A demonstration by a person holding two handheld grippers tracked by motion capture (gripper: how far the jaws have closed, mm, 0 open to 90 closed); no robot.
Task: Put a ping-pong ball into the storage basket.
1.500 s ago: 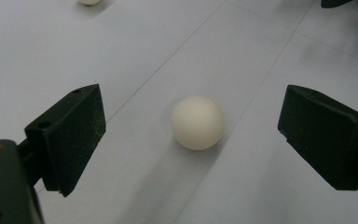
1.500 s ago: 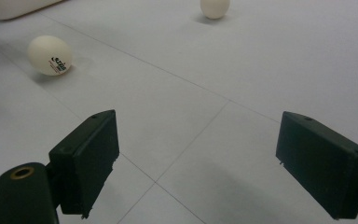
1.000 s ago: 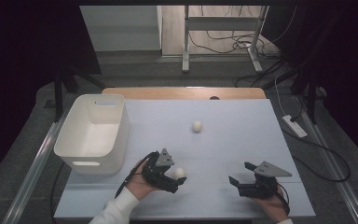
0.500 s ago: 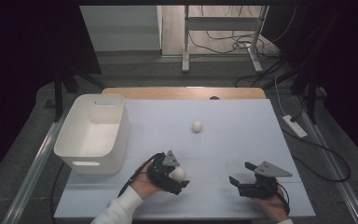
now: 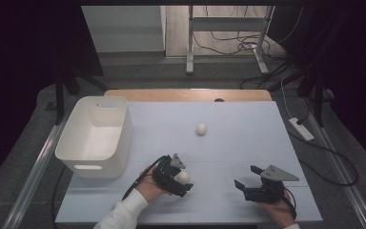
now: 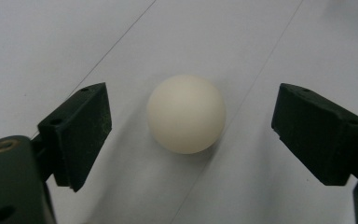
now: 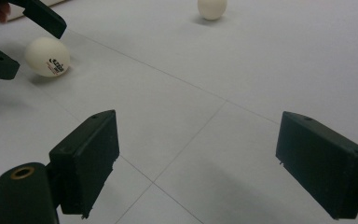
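While the left gripper (image 5: 180,178) straddles the near ping-pong ball (image 6: 186,113), nothing is grasped yet. The ball sits on the desk (image 5: 228,143) at lower centre of the high view, between the jaws, with clear gaps on both sides in the left gripper view. The jaws have just been closing in on it, but the pads aren't touching: wide open, holding nothing.

Progress, as I read it: early. The work looks like collecting balls into the white bin (image 5: 95,136) at left of the high view. The bin looks empty from above. A second ball (image 5: 201,129) lies mid-desk, well apart from both grippers; it also shows at the top of the right gripper view, above the printed ball at upper left with the left gripper's jaws on either side.

Left to do, by my judgement:
- finish closing on the near ball
- lift and carry it left to the bin, then release
- repeat for the far ball

The right gripper (image 7: 200,172) sits at lower right of the high view, low over the desk. Jaws spread wide, nothing but bare desk between them, touching nothing.

Risk: the ball is light and round. An off-centre squeeze could squirt it out across the smooth desk, so the closure should be centred.
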